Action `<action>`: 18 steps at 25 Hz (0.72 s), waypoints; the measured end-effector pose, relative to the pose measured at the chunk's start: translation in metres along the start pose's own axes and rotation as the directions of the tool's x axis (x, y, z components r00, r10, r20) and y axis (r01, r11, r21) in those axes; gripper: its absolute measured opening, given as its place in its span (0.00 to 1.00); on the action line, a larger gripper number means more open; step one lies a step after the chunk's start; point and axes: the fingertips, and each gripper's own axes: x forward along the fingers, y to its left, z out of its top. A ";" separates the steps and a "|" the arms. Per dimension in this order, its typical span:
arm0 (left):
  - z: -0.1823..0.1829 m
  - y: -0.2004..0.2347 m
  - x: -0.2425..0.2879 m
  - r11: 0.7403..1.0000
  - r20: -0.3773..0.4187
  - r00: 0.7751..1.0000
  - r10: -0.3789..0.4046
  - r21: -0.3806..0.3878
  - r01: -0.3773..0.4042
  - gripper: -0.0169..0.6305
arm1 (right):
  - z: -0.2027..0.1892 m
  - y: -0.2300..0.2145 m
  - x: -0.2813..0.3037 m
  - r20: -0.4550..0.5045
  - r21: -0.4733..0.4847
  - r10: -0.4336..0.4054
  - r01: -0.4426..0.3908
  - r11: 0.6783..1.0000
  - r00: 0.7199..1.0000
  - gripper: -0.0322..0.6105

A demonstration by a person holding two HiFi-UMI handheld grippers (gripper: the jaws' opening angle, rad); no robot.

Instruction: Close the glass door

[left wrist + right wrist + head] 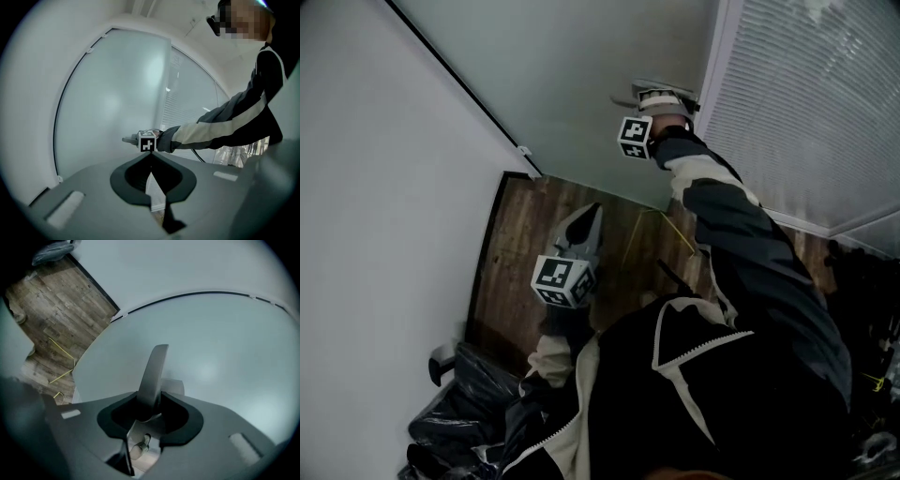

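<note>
The frosted glass door [572,84] fills the upper head view, its black frame edge running down to the floor. My right gripper [658,94] reaches out to the door's metal lever handle [645,87]. In the right gripper view the jaws [151,401] are shut on that handle [154,371], which sticks up between them against the glass [220,348]. My left gripper [589,217] hangs lower, over the floor, shut with nothing in it. The left gripper view shows its closed tips [151,155] pointing at the door [112,103] and the right gripper's marker cube [147,141].
A white wall [384,187] stands to the left of the door and a window with blinds [806,103] to the right. Wood floor [534,244] lies below, with a yellow cable [675,230] on it. Black bags [469,412] are heaped at the lower left.
</note>
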 end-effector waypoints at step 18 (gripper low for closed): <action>-0.011 0.040 0.027 0.992 -0.053 0.992 0.118 -0.032 -0.120 0.03 | -0.033 -0.046 0.091 -0.015 0.067 -0.046 0.047 0.997 0.999 0.24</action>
